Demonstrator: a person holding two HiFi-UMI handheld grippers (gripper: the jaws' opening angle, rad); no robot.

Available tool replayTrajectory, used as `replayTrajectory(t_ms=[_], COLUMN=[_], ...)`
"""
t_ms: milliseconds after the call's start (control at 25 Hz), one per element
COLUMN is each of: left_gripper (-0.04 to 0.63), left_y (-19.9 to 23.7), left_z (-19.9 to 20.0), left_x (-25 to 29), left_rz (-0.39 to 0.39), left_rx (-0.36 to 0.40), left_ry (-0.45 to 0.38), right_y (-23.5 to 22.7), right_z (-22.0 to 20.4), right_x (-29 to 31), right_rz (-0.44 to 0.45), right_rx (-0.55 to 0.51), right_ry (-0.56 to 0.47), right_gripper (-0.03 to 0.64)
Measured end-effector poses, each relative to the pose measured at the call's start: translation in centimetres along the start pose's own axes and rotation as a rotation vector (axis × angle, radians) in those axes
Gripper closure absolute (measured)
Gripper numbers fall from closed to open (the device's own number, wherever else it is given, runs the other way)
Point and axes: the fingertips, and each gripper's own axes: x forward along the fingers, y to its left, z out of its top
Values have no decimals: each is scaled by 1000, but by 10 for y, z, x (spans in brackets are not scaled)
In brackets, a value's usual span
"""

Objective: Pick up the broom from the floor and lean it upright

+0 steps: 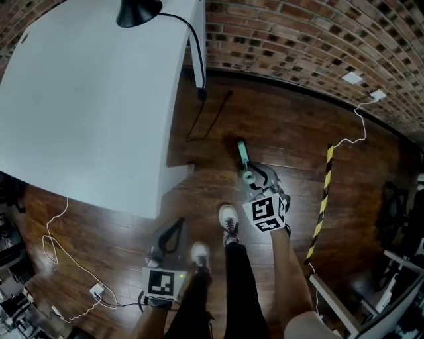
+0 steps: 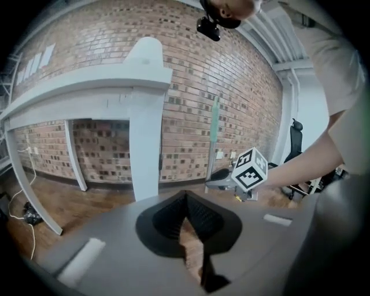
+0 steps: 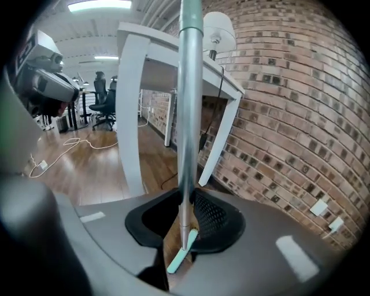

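Observation:
The broom point(image 1: 244, 153) stands nearly upright on the wood floor, so from the head view I look down along its pole. My right gripper point(image 1: 256, 177) is shut on that pole just below its teal top end. In the right gripper view the silver pole point(image 3: 189, 115) runs straight up between the pads, with the teal broom head point(image 3: 180, 257) on the floor below. The left gripper view shows the pole point(image 2: 214, 136) in front of the brick wall, beside the right gripper's marker cube point(image 2: 250, 170). My left gripper point(image 1: 176, 226) hangs by my left leg, its tips point(image 2: 185, 198) together and holding nothing.
A white table point(image 1: 86, 99) with a black lamp point(image 1: 139, 10) fills the upper left; its leg point(image 3: 130, 115) stands close to the broom. A brick wall point(image 1: 311, 46) runs behind. Cables point(image 1: 63, 251) lie at left, yellow-black tape point(image 1: 322, 205) at right. My shoes point(image 1: 228, 222) are between the grippers.

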Motion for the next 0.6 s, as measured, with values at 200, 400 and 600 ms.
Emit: replayTrajectory(t_ms=[200, 400, 600], left_gripper=[594, 594, 594], left_y=[-6, 7, 18], left_z=[30, 37, 34], left_x=[15, 31, 37], left_rz=[44, 64, 74], left_rx=[-14, -36, -11], left_ry=[-21, -13, -9], right_y=[-18, -22, -19], right_z=[35, 69, 91], right_x=[41, 96, 120], right_rz=[38, 92, 131], right_rx=[-11, -47, -80], right_ry=[-18, -10, -14], right_gripper=[523, 523, 523])
